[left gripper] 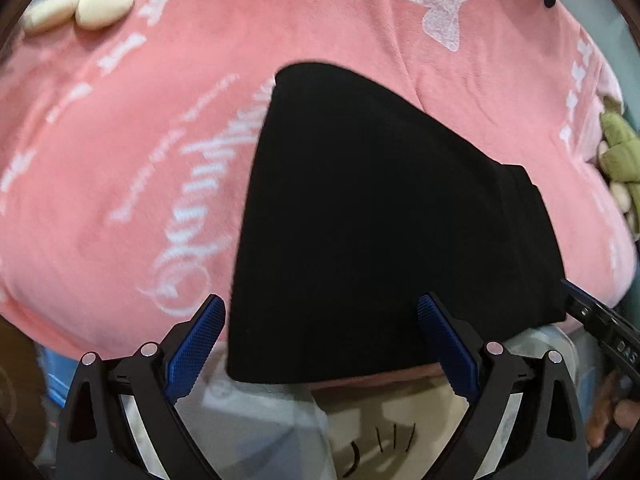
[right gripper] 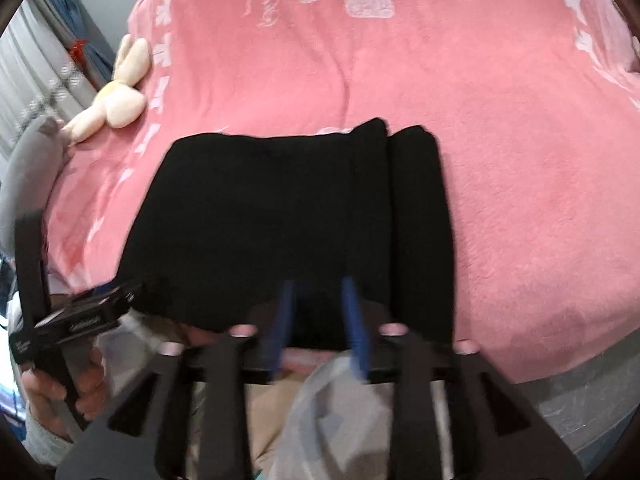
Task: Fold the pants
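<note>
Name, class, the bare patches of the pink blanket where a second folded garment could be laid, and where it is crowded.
Free: the wide stretch of pink blanket right of the folded black pants, and the strip beyond them. Crowded: the left edge, where the cream plush rabbit lies, and the near edge, where the left hand-held gripper and right hand-held gripper hover.

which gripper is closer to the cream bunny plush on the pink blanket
Left. The cream bunny plush lies at the bed's far left; the left gripper is on that side of the black pants, the right gripper further right.

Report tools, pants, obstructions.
Left tool open, empty. Right tool part open, empty. Black pants folded on pink blanket. Nothing blocking.
</note>
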